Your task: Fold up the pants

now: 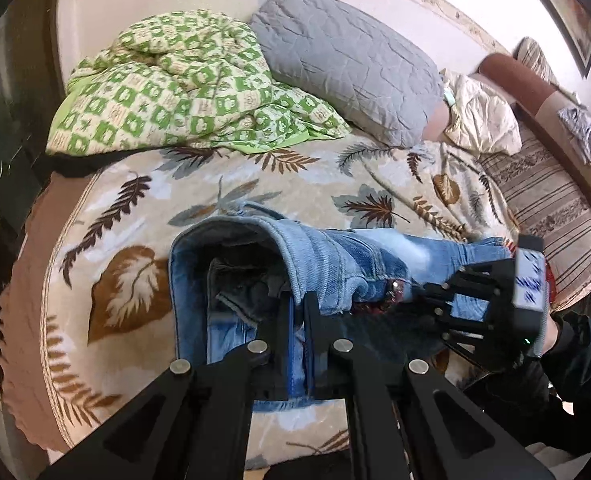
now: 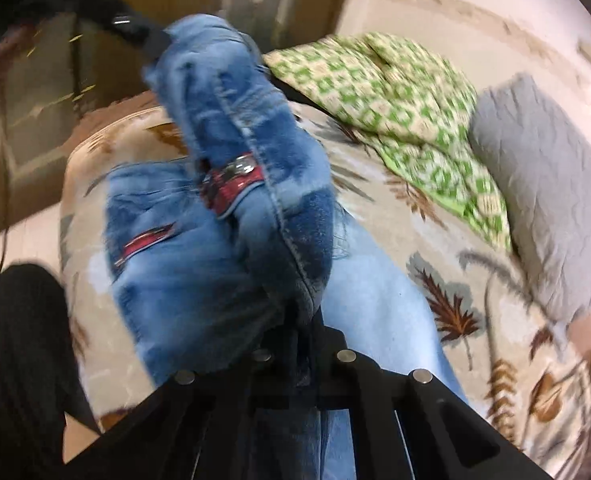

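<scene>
Left gripper (image 1: 298, 300) is clamped on the waistband of the jeans (image 1: 335, 264); right gripper (image 2: 303, 320) is pinched on a thick denim fold, the garment held lifted above the leaf-print blanket (image 1: 143, 208). Slippage from the bulky right-hand bunch is judged likely. A skewed fold could result, or drift toward the green quilt (image 1: 167, 80) beyond the blanket.

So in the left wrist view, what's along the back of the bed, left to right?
Green checked quilt → grey pillow → cream cushion → brown bolster.
</scene>
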### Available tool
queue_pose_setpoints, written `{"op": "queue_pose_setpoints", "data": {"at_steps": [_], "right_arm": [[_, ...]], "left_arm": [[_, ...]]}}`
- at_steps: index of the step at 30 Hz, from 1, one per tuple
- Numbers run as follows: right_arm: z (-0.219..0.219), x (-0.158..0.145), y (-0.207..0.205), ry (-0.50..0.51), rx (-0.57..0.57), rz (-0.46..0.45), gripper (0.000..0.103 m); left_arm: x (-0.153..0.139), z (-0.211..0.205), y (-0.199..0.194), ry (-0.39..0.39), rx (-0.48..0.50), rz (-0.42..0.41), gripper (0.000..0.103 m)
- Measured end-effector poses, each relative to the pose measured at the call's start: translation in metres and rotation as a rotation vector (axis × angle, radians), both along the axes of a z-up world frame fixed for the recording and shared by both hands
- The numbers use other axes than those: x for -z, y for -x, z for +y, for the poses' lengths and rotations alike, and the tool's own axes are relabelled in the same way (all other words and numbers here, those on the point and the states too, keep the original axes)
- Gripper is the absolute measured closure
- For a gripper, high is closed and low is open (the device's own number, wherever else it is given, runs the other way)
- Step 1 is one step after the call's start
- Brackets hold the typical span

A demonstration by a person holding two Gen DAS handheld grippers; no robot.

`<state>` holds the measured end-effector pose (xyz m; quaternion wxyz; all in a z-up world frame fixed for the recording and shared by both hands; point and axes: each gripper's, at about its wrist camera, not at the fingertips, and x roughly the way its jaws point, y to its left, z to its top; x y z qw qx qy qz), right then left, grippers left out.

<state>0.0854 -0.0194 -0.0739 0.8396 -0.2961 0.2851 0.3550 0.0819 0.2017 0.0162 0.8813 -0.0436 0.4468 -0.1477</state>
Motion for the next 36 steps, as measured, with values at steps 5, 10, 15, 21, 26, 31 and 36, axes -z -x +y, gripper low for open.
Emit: {"op": "queue_pose_setpoints", "data": {"at_steps": [5, 10, 15, 21, 26, 31, 36], "right_arm": [[0.013, 0.012, 0.038, 0.052, -0.081, -0.047, 0.099], [0.041, 0.062, 0.048, 0.127, -0.09, 0.011, 0.096], [0.043, 0.073, 0.061, 0.148, -0.083, -0.091, 0.087], [0.024, 0.052, 0.051, 0.103, -0.012, -0.114, 0.01], [-0.009, 0.017, 0.038, -0.02, -0.018, 0.007, 0.01], [-0.027, -0.02, -0.005, -0.163, -0.002, 0.136, 0.01], [-0.035, -0.05, -0.047, -0.259, 0.065, 0.221, 0.01]], "left_arm": [[0.044, 0.022, 0.033, 0.023, -0.067, 0.046, 0.098], [0.135, 0.051, 0.03, 0.054, -0.185, 0.231, 0.097], [0.153, 0.053, 0.035, 0.101, -0.217, 0.205, 0.088], [0.116, 0.071, 0.062, 0.051, -0.358, 0.09, 0.011], [0.089, 0.095, 0.074, 0.248, -0.455, 0.043, 0.006], [0.099, 0.072, 0.067, 0.348, -0.415, 0.067, 0.006], [0.137, 0.044, 0.054, 0.388, -0.377, 0.133, 0.006]]}}
